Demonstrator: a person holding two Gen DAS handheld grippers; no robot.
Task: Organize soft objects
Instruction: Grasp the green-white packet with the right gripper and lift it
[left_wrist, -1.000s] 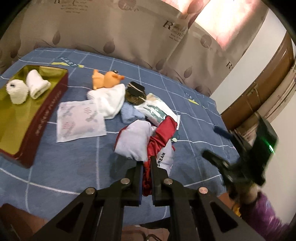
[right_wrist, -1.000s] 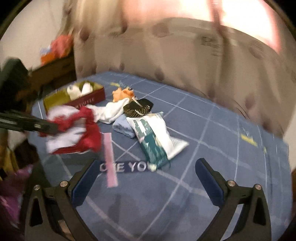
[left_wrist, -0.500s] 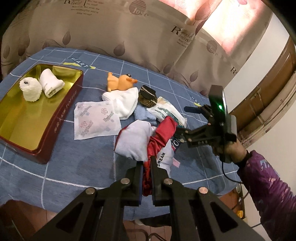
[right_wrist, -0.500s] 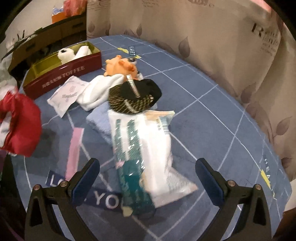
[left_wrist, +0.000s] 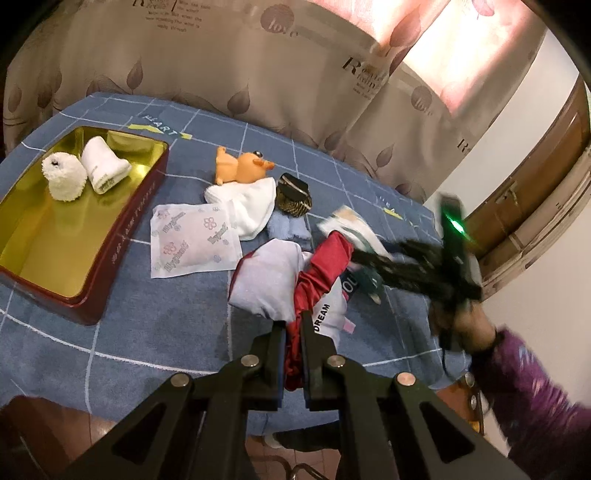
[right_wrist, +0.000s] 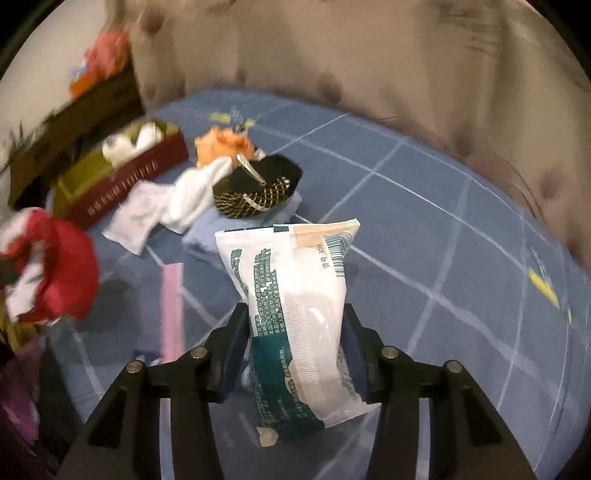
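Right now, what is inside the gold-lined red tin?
Inside the gold-lined red tin: a fluffy white roll and a smooth white rolled cloth, side by side. Nothing looks hidden.

Glossy plastic packet (right_wrist: 295, 314), shiny metal tin (left_wrist: 55, 236)

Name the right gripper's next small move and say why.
Probably lift the white-and-teal packet clear of the blue cloth: the right gripper, whose jaws have just been closing, now has it between its pads, while the tin has room left.
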